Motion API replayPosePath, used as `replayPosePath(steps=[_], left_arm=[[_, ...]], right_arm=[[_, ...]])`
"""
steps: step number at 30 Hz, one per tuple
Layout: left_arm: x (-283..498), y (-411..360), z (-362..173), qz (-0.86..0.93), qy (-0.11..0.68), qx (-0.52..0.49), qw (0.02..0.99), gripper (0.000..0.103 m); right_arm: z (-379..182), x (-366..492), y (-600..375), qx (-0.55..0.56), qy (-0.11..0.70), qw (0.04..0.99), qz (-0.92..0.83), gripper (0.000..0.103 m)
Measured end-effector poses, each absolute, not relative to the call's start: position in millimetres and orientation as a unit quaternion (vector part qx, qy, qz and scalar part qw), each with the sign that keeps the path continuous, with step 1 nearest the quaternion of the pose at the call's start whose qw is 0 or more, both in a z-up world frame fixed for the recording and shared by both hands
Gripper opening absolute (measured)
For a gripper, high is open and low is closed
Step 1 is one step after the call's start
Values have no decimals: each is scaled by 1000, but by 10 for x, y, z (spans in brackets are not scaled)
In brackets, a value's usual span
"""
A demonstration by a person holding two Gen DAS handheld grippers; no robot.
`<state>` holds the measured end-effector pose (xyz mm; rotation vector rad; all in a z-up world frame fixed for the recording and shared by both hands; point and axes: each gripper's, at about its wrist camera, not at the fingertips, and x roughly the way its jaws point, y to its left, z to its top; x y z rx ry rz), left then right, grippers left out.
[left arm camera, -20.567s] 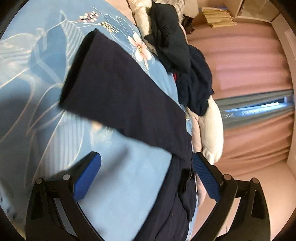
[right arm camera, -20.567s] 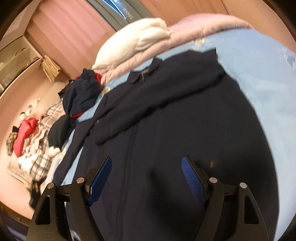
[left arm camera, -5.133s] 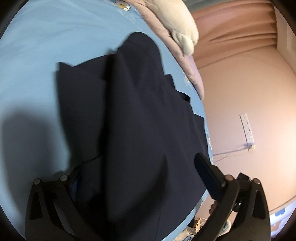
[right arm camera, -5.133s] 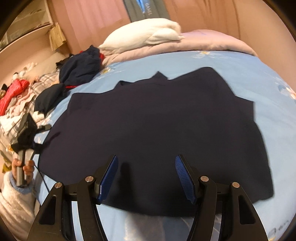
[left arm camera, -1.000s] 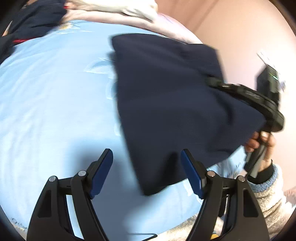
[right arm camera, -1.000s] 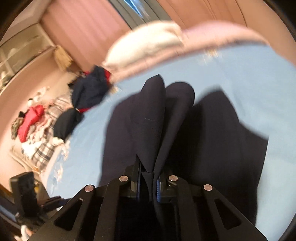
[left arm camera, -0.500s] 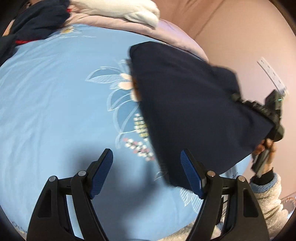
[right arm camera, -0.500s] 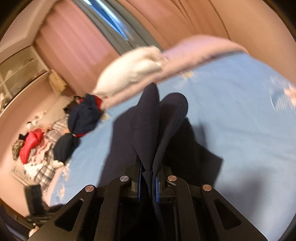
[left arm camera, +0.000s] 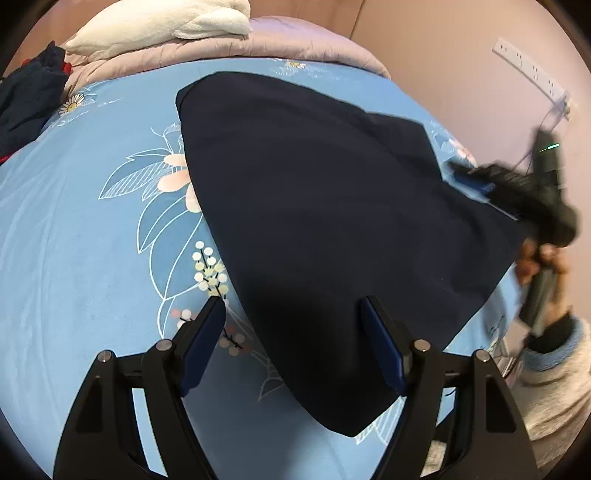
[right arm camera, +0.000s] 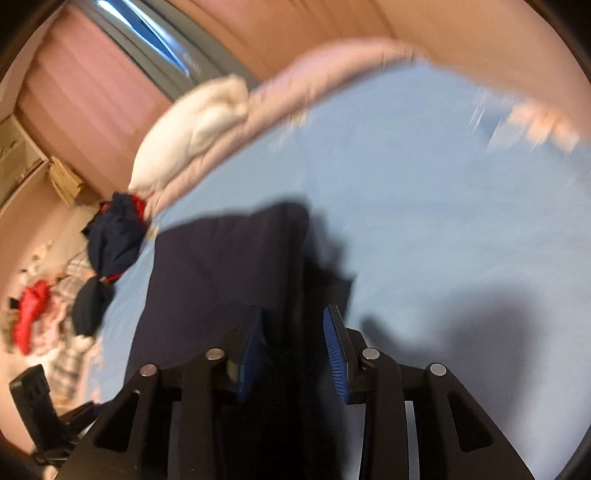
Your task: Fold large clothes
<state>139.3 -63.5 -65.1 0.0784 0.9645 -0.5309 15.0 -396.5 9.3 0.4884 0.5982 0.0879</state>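
Note:
A folded dark navy garment [left arm camera: 332, 221] lies on the light blue flowered bedsheet [left arm camera: 74, 240]. My left gripper [left arm camera: 295, 332] is open and empty, its jaws hovering over the garment's near left edge. My right gripper [right arm camera: 293, 332] has its jaws partly apart, with the navy garment [right arm camera: 229, 280] lying between and beyond them; the view is blurred. In the left wrist view the right gripper [left arm camera: 476, 181] sits at the garment's far right edge, held by a hand.
A white pillow [left arm camera: 166, 22] on a pink quilt [left arm camera: 295, 44] lies at the head of the bed. A heap of dark and red clothes [right arm camera: 114, 236] sits at the bed's side, more laundry [right arm camera: 33, 317] beyond. A wall socket strip [left arm camera: 532, 70] is at right.
My right gripper's jaws have opened and released the garment's fold, which now lies flat on the bed. My left gripper stayed open and drew closer over the garment's edge.

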Motion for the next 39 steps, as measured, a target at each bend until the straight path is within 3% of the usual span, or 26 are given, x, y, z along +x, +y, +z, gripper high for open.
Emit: replayPosePath(steps=[5,7,15,19,25,33,36,39], left_arm=[[1433,-641,-692,-254,464,46,848,76],[1401,-680,-705,-254,464,55,847,76],[1391,-692,-826,-264,477,65,836,78],[1452,-675,-948,-268,492,46,827,88],[1484,-537,-975,-270,502,3,822,91],[1439,-398,-532,-279,450,2,848,88],[1664,-418,-429,-283,438,-32,853,82],[2076,-490,-387,-273,438,-72,853,63]], right_arm=[[461,-416,-3706,180,234,952,78,33],[439,-486,-3561,166,237,951,106,24],[-202,-501,-3303,101,349,927,92,18],[-526,-440,-3369,103,386,913,78,17],[-431,-505,-3522,132,372,915,85,17],[-10,-829,-3499,110,301,944,82,18],[59,-801,-3320,96,286,947,107,18],[-23,-658,-3158,60,293,949,94,18]])
